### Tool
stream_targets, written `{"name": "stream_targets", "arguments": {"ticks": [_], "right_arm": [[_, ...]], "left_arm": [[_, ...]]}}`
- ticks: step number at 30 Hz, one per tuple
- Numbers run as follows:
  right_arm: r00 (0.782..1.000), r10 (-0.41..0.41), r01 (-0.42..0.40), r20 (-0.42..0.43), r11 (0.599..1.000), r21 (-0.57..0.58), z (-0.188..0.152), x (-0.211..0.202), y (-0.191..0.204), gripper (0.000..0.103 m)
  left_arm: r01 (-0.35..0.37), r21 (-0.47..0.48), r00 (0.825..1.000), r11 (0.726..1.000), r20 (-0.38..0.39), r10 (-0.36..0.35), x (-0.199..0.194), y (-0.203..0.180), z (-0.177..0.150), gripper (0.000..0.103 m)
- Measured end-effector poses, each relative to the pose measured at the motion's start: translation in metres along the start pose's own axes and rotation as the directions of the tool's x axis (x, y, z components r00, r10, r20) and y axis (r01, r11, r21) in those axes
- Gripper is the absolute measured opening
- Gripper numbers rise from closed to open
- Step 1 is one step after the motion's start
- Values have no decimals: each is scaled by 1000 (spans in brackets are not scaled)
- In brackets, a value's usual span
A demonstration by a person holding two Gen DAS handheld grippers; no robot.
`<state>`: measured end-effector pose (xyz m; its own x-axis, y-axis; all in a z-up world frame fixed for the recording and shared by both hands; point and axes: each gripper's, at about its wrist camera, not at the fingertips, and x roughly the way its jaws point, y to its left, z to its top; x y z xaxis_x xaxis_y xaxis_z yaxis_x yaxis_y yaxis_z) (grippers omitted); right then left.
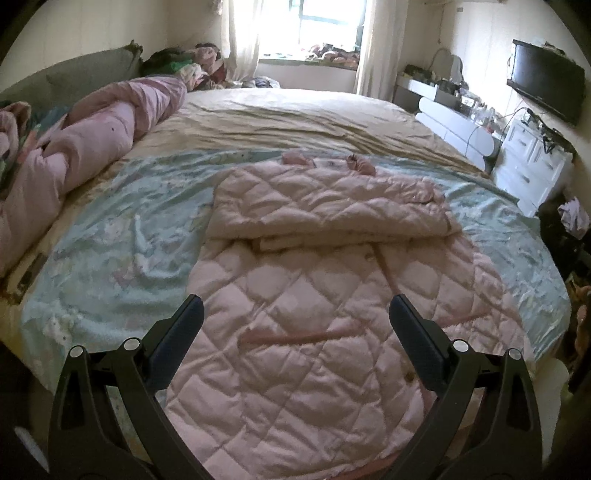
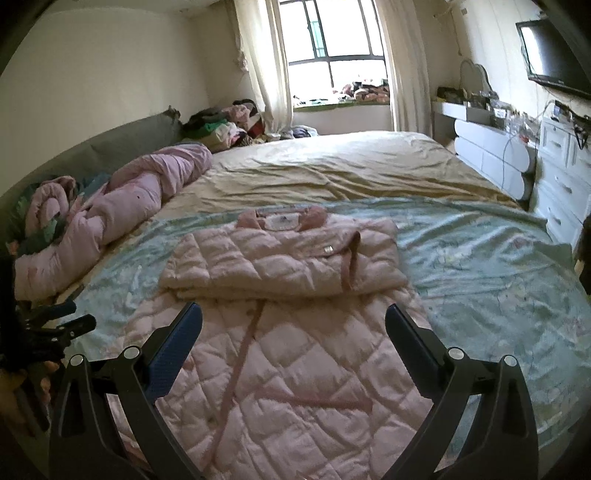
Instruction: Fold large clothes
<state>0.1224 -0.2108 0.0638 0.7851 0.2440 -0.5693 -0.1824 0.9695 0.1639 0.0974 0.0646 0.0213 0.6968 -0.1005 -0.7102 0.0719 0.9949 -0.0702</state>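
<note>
Currently, by item:

Coat: pink quilted coat lies flat on the blue-green sheet, near side of the bed. Far part is folded back over the body as a thick band across the middle. Collar at the far edge, facing the window.
Coat, near hem: cut off by the bottom of both views and by the gripper frames; can't tell how the hem lies.
Coat, sleeves: not visible as separate shapes, whether they're tucked under the fold can't be told.
Coat, details: a darker pink strap hangs over the folded band in the right wrist view; small label at the collar, text unreadable.
Left gripper: fingers spread wide, nothing between them, above the lower part of the coat. Contact with fabric: can't tell.
Right gripper: also spread wide, empty, above the coat just short of the folded band.
Left gripper from the right view: dark parts at the left edge, mostly cut off.
Duvet: pink, bunched along the left side of the bed against the grey headboard, apart from the coat.
Clothes pile: far left corner, mixed colours, single items not separable.
Window: blown out in the left view; stuff on the sill is blurred.
Drawers: white, right of the bed, top is cluttered, too small to identify.
TV: dark, on the right wall, partly cropped in the right view.
</note>
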Motion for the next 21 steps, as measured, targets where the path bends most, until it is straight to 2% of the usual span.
{"name": "stream_targets", "arguments": {"ticks": [11,21], "right_arm": [[997,-34,36,-66,999,31,-34,2,-24,99],[990,-62,70,-130,996,58,-65,3,-45,99]], "left_arm": [[-49,-16,998,999,-37,48,-1,21,-27,94],[-114,-52,988,992,-110,108,8,49,-60,94]]}}
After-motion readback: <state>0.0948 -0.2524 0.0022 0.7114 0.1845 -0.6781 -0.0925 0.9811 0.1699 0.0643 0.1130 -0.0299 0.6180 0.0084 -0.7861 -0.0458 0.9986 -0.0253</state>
